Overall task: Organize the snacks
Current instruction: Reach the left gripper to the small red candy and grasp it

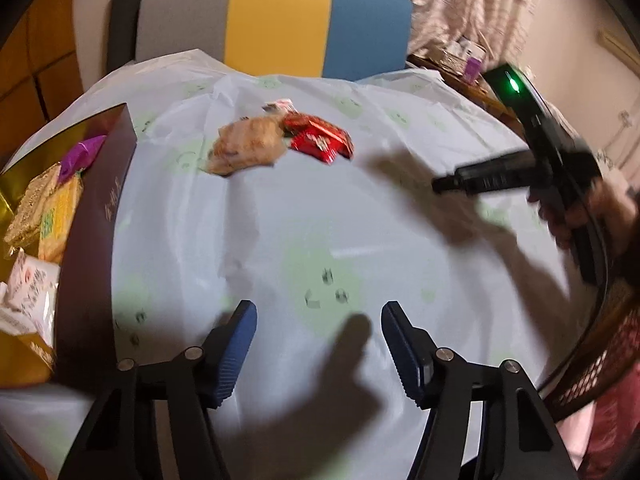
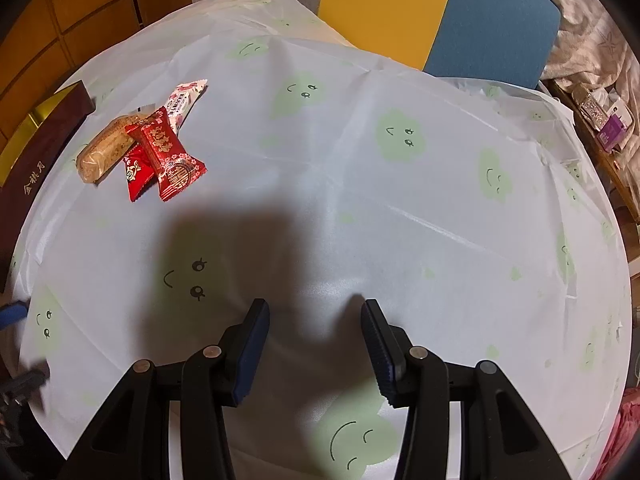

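Observation:
A small pile of snacks lies on the white tablecloth (image 2: 360,200): a brown biscuit pack (image 2: 106,148), two red candy packs (image 2: 170,156) and a white-pink pack (image 2: 184,98). The pile also shows in the left wrist view (image 1: 280,140), far ahead. A dark maroon gift box (image 1: 96,208) with a gold lining holds several snack packs (image 1: 44,208) at the left. My left gripper (image 1: 318,344) is open and empty above the cloth. My right gripper (image 2: 316,344) is open and empty; it also shows at the right of the left wrist view (image 1: 440,185).
A chair (image 1: 280,20) with grey, yellow and blue panels stands behind the table. A cluttered wooden side table (image 2: 600,128) stands at the right. A dark woven basket rim (image 1: 592,360) sits at the table's right edge. Wooden cabinets (image 2: 60,20) are at the left.

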`<state>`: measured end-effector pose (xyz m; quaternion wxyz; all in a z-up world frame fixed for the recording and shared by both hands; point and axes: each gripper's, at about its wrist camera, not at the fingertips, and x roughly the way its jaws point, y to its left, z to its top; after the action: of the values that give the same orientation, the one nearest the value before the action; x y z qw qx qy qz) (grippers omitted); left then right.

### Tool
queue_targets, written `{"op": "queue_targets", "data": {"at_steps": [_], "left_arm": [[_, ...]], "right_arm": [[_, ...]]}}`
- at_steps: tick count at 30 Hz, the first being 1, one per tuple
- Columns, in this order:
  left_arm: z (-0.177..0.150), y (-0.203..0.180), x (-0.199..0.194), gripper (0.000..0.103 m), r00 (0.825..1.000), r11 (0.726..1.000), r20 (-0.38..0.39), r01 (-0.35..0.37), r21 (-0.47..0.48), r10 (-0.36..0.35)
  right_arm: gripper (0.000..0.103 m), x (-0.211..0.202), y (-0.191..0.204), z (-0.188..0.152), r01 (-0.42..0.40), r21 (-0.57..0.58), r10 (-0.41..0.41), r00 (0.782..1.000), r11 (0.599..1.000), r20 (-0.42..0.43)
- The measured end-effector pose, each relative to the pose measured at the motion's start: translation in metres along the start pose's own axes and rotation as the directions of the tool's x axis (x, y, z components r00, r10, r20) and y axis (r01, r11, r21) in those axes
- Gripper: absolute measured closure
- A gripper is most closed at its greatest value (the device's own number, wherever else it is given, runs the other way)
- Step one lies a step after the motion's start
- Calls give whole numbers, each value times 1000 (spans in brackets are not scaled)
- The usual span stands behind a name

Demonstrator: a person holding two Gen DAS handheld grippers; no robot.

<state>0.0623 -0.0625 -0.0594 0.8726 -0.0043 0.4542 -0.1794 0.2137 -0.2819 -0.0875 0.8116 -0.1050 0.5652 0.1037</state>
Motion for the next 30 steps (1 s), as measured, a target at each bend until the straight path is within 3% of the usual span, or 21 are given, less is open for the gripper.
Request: {"op": "queue_targets", "data": {"at_steps": [4, 8, 15, 19, 22, 26, 28, 30], "left_arm": [[26, 1, 3, 58, 999, 998, -16, 42, -44, -43], [60, -4, 12, 67, 995, 992, -13, 98, -74, -99], [112, -2, 47, 68, 992, 976, -34, 116, -185, -125], [132, 4, 71, 68, 996, 965, -40, 69, -254, -82], [141, 3, 85, 68, 999, 974, -35, 7, -225, -15], [140, -3, 110, 68, 991, 987, -117, 55, -152, -73], [135, -7, 103, 68, 991, 990, -93, 81, -112, -92], [127, -7, 97, 68, 983, 982, -87, 149, -112, -159]], "right_arm": [[55, -1, 3, 0, 11, -13, -11, 1000, 1000, 0], [55, -3, 5, -1, 15, -14, -15, 1000, 1000, -3], [55, -4, 8, 0, 23, -18, -24, 1000, 1000, -8], [54, -4, 8, 0, 27, -19, -27, 1000, 999, -11], [54, -4, 9, 1, 31, -21, -31, 999, 999, -12], [54, -4, 10, 1, 33, -24, -33, 999, 999, -16], [54, -4, 10, 1, 34, -26, -34, 999, 999, -17], [54, -4, 11, 1, 37, -31, -37, 999, 999, -17]]}}
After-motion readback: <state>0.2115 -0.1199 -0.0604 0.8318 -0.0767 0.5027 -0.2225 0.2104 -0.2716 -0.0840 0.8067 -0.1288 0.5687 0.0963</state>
